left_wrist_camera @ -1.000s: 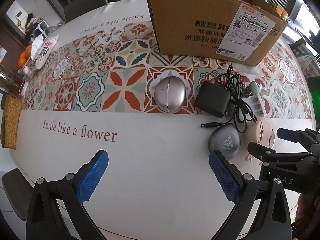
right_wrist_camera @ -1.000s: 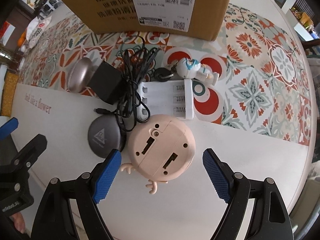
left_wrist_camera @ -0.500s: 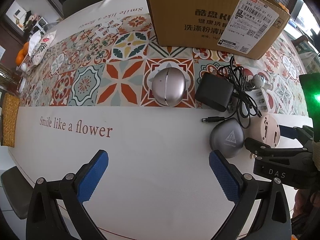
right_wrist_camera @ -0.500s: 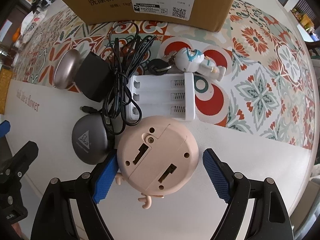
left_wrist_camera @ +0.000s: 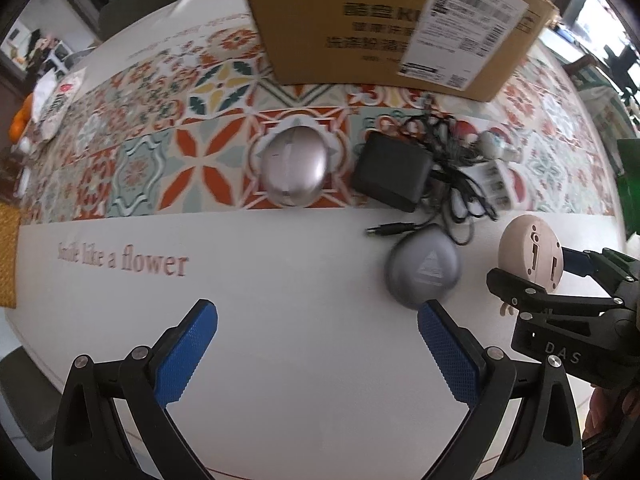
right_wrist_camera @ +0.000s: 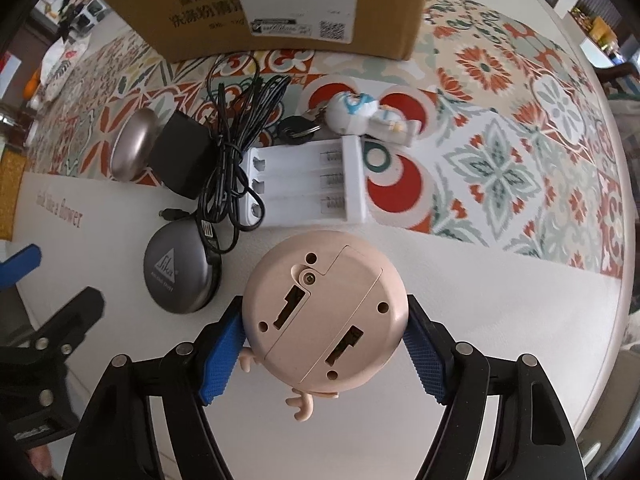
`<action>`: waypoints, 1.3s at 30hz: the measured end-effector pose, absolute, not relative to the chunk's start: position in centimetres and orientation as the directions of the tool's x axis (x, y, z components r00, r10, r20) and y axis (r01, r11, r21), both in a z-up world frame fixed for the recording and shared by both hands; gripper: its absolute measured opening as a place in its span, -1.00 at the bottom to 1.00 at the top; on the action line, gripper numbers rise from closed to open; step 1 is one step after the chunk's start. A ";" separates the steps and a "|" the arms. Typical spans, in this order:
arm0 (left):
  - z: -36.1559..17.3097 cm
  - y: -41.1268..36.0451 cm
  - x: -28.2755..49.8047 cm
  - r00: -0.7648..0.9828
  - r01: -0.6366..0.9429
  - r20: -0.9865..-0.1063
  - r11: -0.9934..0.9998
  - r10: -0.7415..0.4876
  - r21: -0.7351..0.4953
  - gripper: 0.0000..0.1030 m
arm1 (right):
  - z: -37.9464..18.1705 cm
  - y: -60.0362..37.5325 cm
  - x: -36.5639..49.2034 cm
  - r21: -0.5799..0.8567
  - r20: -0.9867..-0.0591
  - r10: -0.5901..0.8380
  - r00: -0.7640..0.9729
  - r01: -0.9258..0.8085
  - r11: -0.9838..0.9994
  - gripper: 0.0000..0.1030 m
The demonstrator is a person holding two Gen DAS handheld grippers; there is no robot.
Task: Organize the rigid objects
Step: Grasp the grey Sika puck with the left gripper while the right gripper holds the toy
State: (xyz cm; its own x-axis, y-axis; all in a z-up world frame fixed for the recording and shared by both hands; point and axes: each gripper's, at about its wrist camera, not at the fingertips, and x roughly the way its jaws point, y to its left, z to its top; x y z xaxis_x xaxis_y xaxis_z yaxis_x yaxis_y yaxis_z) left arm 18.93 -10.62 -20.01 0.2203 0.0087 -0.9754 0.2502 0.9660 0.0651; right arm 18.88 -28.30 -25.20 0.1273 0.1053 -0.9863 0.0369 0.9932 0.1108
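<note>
Right gripper point(right_wrist_camera: 324, 356) jaws just closed in — blue pads now pinched the round beige plastic figurine base point(right_wrist_camera: 324, 308); pickup looked secured. Left gripper point(left_wrist_camera: 316, 344) gaped wide, nothing held.

Peach round toy point(right_wrist_camera: 324, 312); tile-patterned tablecloth point(right_wrist_camera: 500, 168)

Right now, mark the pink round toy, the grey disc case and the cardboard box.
pink round toy point(right_wrist_camera: 324, 308), right wrist view, flat underside.
grey disc case point(right_wrist_camera: 174, 270), right wrist view, logo on lid.
cardboard box point(left_wrist_camera: 340, 28), left wrist view, printed front wall.
</note>
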 end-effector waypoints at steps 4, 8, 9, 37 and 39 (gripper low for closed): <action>-20.4 -12.2 18.9 0.198 0.304 -0.980 0.952 -0.035 0.028 0.98 | -24.2 -29.9 18.1 0.117 -0.984 0.106 0.142 0.072 0.990 0.44; -21.1 -13.9 18.8 0.173 0.344 -0.983 0.939 -0.067 -0.003 0.92 | -23.7 -31.3 17.4 0.098 -0.984 0.079 0.157 0.112 0.989 0.44; -21.3 -14.3 18.9 0.165 0.352 -0.983 0.936 -0.076 -0.013 0.92 | -23.6 -31.6 17.2 0.095 -0.984 0.075 0.159 0.121 0.988 0.44; -25.3 -17.2 20.7 0.108 0.373 -0.987 0.925 -0.120 -0.072 0.07 | -23.7 -32.1 16.0 0.116 -0.982 0.095 0.162 0.126 0.985 0.45; -25.1 -16.7 20.3 0.106 0.366 -0.985 0.927 -0.133 -0.086 0.07 | -23.5 -31.8 16.0 0.116 -0.982 0.095 0.164 0.120 0.986 0.45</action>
